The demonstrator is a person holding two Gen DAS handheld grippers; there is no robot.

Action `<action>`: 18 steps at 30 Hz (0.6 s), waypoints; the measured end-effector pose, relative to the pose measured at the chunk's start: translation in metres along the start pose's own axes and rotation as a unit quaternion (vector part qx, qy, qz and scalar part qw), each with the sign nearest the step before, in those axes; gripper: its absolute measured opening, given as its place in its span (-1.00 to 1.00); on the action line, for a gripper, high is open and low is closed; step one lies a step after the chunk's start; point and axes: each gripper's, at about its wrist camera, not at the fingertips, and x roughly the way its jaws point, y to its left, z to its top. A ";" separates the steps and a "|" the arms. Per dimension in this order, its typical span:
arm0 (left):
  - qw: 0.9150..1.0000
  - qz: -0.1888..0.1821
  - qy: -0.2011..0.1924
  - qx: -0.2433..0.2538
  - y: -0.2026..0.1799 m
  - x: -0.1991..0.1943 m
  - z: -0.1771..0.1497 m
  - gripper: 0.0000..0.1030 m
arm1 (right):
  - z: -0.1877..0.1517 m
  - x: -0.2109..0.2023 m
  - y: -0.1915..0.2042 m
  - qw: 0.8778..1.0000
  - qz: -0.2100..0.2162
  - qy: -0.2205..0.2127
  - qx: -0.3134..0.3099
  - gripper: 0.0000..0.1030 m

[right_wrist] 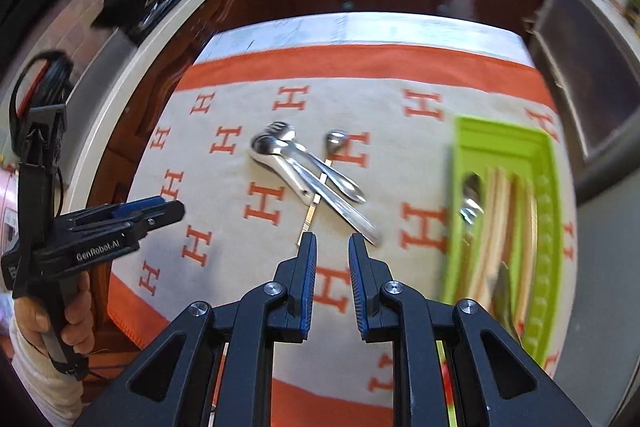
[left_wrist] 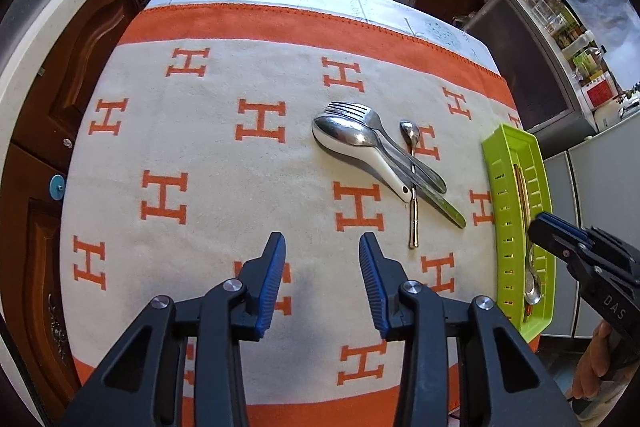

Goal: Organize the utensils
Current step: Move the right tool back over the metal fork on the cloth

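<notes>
Right view motion-blurred; tray (right_wrist: 504, 143) contents hard to make out. "GenRobot.AI" on left gripper (left_wrist: 322, 241), jaws spread, empty. Right gripper (right_wrist: 332, 241) jaws narrowly apart, empty.

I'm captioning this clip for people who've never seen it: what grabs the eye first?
The cream and orange H-patterned cloth covering the table dominates. At its middle lies a crossed heap of cutlery: a white-handled spoon, a fork and a slim gold-handled spoon. At the right edge sits a lime-green tray already holding utensils.
</notes>
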 end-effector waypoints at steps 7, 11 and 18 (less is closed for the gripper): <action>0.999 -0.024 0.015 -0.023 0.009 0.025 0.012 -0.52 | 0.046 0.051 0.020 0.999 -0.004 0.040 -0.028 -0.67; 0.998 -0.037 0.022 -0.040 0.012 0.038 0.013 -0.55 | 0.064 0.084 0.025 0.998 -0.005 0.056 -0.037 -0.67; 0.996 -0.051 0.034 -0.061 0.020 0.054 0.009 -0.55 | 0.093 0.137 0.034 0.995 -0.025 0.074 -0.060 -0.67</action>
